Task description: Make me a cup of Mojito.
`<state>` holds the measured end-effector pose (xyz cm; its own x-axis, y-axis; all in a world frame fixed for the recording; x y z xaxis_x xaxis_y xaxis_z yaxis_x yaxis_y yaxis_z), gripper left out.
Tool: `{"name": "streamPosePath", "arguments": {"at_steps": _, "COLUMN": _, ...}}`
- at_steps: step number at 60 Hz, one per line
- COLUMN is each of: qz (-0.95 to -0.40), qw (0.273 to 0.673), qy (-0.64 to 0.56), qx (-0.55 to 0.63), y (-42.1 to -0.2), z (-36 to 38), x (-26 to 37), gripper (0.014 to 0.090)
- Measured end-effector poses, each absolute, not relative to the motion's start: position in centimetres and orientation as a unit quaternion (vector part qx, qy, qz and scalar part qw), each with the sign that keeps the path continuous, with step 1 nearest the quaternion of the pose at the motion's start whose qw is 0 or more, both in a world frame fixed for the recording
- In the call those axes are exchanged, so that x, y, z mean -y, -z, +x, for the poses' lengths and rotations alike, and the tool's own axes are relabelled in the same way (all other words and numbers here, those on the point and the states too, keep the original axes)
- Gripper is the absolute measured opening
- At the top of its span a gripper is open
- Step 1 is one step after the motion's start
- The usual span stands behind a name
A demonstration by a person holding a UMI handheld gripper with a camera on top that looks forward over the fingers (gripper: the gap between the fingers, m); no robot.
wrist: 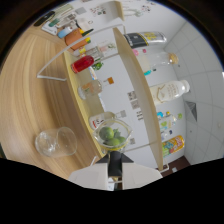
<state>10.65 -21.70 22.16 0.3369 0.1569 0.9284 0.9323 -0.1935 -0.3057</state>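
Shelf of pale wood with two boards (131,65) as landmark, seen turned sideways by rolled camera. Just ahead of white two-finger gripper (114,176), against near board: clear glass jar of green limes (112,136), standing free, not gripped. State of jaws: cannot tell, tips mostly hidden in dark lower part. Beside shelf, on brown wooden counter (25,90): empty clear drinking glass (56,142), apparently waiting for ingredients. Further along same board: small clear jar (90,89), then red-filled bottle (83,63). Probably lining up on limes as first Mojito ingredient.

Limes (112,136) in jar (102,121), beside glass (55,142)
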Motion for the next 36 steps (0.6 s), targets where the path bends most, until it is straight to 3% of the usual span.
{"name": "streamPosePath", "arguments": {"at_steps": 15, "qz": -0.542, "qw": 0.429, "qy": 0.483, "qx": 0.537, "y": -20.7, "z": 10.6, "x": 20.4, "gripper": 0.0159}}
{"name": "streamPosePath", "arguments": {"at_steps": 22, "qz": -0.501, "qw": 0.427, "qy": 0.489, "qx": 0.572, "y": -20.4, "z": 9.7, "x": 20.4, "gripper": 0.0160}}
{"name": "streamPosePath", "arguments": {"at_steps": 36, "qz": -0.505, "qw": 0.441, "qy": 0.475, "qx": 0.569, "y": -20.5, "z": 9.9, "x": 20.5, "gripper": 0.0160}}
